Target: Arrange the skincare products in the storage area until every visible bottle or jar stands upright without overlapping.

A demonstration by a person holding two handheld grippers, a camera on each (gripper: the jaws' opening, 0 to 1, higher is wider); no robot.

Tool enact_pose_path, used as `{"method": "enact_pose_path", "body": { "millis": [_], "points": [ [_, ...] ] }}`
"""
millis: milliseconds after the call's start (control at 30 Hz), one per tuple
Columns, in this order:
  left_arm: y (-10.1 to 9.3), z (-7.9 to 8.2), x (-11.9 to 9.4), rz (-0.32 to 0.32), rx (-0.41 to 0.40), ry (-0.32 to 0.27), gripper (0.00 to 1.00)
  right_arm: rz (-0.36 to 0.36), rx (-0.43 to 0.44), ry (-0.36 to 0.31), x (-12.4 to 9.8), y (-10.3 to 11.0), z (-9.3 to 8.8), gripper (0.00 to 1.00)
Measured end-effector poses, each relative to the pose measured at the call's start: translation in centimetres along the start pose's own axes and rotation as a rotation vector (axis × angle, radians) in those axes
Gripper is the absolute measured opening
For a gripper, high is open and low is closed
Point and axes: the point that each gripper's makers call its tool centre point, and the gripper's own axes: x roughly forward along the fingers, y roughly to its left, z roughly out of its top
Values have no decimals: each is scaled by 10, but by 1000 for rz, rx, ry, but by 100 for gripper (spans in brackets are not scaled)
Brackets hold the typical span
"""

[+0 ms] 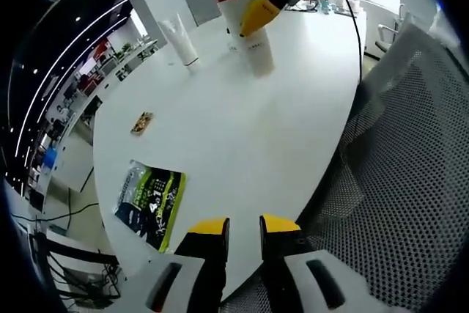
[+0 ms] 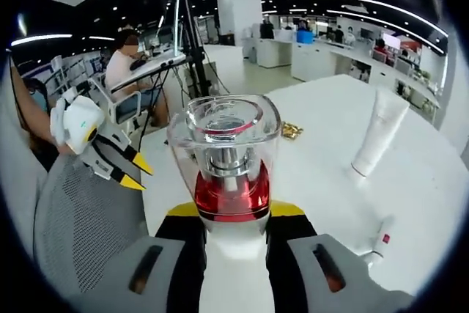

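Right claw clamped on a pump bottle; left claw hangs off the table edge.

In the right gripper view, the right gripper (image 2: 233,218) has its yellow-tipped jaws pressed against both sides of a white pump bottle with a red collar and clear square cap (image 2: 229,163), which stands upright between them, rising toward 12 o'clock. A white squeeze tube standing on its cap (image 2: 378,131) is at 2 o'clock on the round white table (image 2: 432,181), well apart; a small white tube lying flat (image 2: 379,241) is at 4 o'clock. The left gripper (image 2: 138,172) sits at 9 o'clock over a grey mesh chair (image 2: 80,218), jaws slightly apart. In the left gripper view, the left gripper's tips show a narrow gap, holding nothing, with a green and black sachet (image 1: 152,204) at 9 o'clock and the bottle far off at 12 o'clock.
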Motion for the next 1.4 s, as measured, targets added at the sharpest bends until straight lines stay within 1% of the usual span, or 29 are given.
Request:
{"method": "enact_pose_path", "body": {
  "millis": [100, 167, 267, 433, 700, 767, 800, 867, 1033, 1133, 1233, 1400],
  "points": [
    [-1, -4, 1, -8, -11, 20, 18, 5, -1, -34, -3, 1, 3, 28],
    [-3, -6, 1, -16, -9, 32, 18, 13, 7, -39, -3, 1, 4, 28],
    [-3, -6, 0, -16, -13, 31, 18, 20, -3, -42, -6, 1, 4, 28],
    [-6, -9, 0, -26, -9, 46, 18, 25, -2, -51, -11, -10, 2, 28],
    [-6, -9, -1, -34, -24, 45, 18, -9, 4, -47, -25, -37, -2, 28],
    [-9, -12, 0, -48, -22, 61, 18, -18, 2, -52, -30, -41, -2, 28],
    [-12, -10, 0, -67, -25, 54, 18, -26, 1, -53, -32, -44, -3, 28],
    [-14, -7, -1, -76, -26, 40, 18, -39, 1, -55, -37, -50, -3, 28],
    [-18, -7, -2, -94, -46, 40, 18, -77, 7, -72, -49, -73, -4, 28],
    [-18, -7, 0, -101, -52, 41, 18, -93, 9, -76, -50, -89, -3, 28],
    [-19, -10, 4, -106, -48, 52, 18, -104, 0, -91, -52, -100, 3, 28],
    [-18, -13, 4, -107, -52, 69, 18, -101, 19, -106, -45, -120, 12, 28]
  ]
}}
